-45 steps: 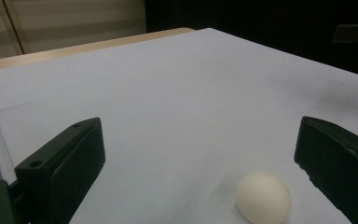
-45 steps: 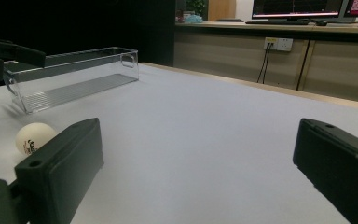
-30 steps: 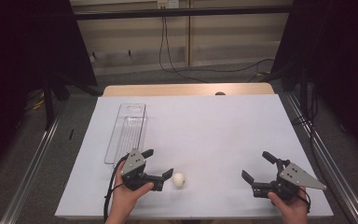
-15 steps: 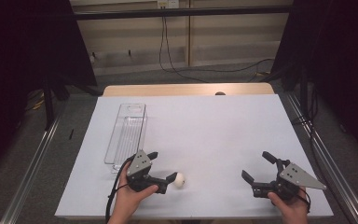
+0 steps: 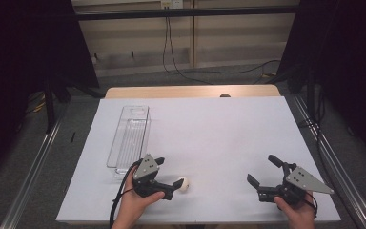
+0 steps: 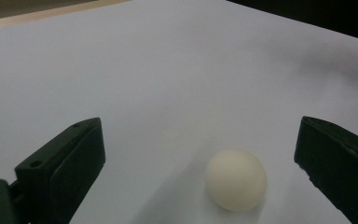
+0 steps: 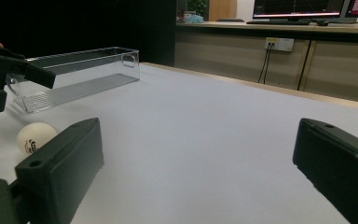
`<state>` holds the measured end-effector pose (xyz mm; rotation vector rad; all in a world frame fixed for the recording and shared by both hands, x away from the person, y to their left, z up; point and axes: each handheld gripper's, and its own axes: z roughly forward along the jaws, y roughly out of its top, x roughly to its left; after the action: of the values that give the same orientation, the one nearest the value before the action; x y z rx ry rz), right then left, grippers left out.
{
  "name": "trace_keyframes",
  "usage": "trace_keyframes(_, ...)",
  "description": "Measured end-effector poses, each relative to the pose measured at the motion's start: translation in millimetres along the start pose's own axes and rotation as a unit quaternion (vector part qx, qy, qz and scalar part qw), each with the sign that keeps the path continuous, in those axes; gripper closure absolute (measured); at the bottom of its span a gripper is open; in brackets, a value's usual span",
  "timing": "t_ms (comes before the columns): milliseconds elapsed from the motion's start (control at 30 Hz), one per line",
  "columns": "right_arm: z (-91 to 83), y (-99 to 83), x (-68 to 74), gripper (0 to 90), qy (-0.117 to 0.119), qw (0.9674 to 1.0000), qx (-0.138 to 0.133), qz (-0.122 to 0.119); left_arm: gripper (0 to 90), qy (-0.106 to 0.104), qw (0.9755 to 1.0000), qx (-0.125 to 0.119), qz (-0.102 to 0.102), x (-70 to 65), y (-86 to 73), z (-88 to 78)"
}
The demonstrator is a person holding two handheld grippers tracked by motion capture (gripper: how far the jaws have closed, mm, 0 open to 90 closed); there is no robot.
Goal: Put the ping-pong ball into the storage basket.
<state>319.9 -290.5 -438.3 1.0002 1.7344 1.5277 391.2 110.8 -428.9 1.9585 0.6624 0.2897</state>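
Between the spread fingers of the left gripper (image 6: 200, 154) lies the white ball (image 6: 236, 179) on the table (image 6: 168, 70), nearer the right-hand finger, touching neither; right gripper (image 5: 267, 172) fingers spread, empty.

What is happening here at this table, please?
A person holds a two-jaw gripper in each hand over a white table. The left gripper is open, with a small white ball lying on the table between its jaws, untouched. It looks ready to close on the ball. A clear plastic tray lies beyond it, nothing visible inside. The right gripper is open too and holds nothing, off to the right side.
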Motion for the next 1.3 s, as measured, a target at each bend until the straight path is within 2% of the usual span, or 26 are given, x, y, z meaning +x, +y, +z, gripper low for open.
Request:
trace_keyframes(200, 0.4, -0.1, -0.1, 1.2, -0.003, 1.0000, -0.001, 0.002, 2.2, -0.012, 0.9999, 0.009, -0.002, -1.1, -0.4, 3.0)
trace_keyframes(233, 0.3, -0.1, -0.1, 1.3, -0.003, 1.0000, -0.001, 0.001, 2.3, -0.007, 0.9998, 0.016, 0.004, -1.0, -0.2, 2.8)
trace_keyframes(267, 0.4, -0.1, 0.0, 1.3, -0.002, 1.0000, 0.000, 0.001, 2.5, -0.010, 0.9998, 0.017, -0.003, -1.8, -0.6, 3.6)
trace_keyframes(633, 0.1, 0.1, -0.1, 1.4, -0.002, 1.0000, -0.001, 0.000, 2.8, -0.015, 0.9992, 0.037, 0.007, -3.0, -0.1, 7.7)
trace_keyframes(667, 0.3, 0.0, -0.4, 1.4, -0.003, 1.0000, -0.002, 0.000, 2.8, -0.018, 0.9992, 0.034, 0.002, -3.8, -0.4, 9.1)
trace_keyframes(867, 0.2, 0.1, -0.4, 1.4, -0.002, 1.0000, -0.002, 0.000, 3.0, -0.019, 0.9983, 0.053, 0.017, -6.0, 0.0, 12.8)
trace_keyframes(933, 0.1, 0.2, -0.4, 1.4, -0.003, 1.0000, -0.002, -0.001, 3.1, -0.023, 0.9983, 0.053, 0.012, -7.3, -0.4, 14.4)
trace_keyframes(1000, 0.2, 0.1, -0.5, 1.4, -0.002, 1.0000, -0.002, 0.000, 3.1, -0.020, 0.9976, 0.063, 0.021, -7.3, 0.0, 15.1)
trace_keyframes(1300, -0.5, 0.3, -0.8, 1.4, -0.001, 1.0000, -0.001, -0.002, 5.3, -0.025, 0.9958, 0.084, 0.023, -9.2, -0.6, 21.1)
